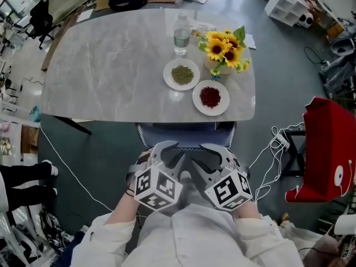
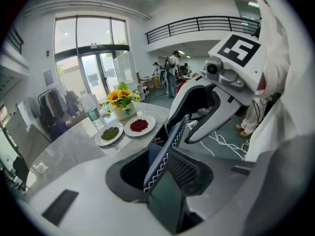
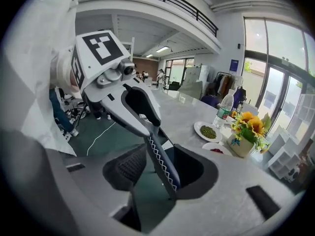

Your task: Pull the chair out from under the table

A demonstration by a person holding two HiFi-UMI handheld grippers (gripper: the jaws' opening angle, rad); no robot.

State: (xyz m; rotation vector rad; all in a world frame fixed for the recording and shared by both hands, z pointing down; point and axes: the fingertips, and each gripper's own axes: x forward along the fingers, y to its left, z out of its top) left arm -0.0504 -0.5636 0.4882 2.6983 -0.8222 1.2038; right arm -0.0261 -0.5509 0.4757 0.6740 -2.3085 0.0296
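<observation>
Chair back stands between parted jaws of left gripper and right gripper.

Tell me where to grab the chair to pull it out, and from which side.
Take the chair by the top edge of its back, from above on the near side. Only that stitched edge sticks out from under the table, and it is thin enough to pinch.
</observation>
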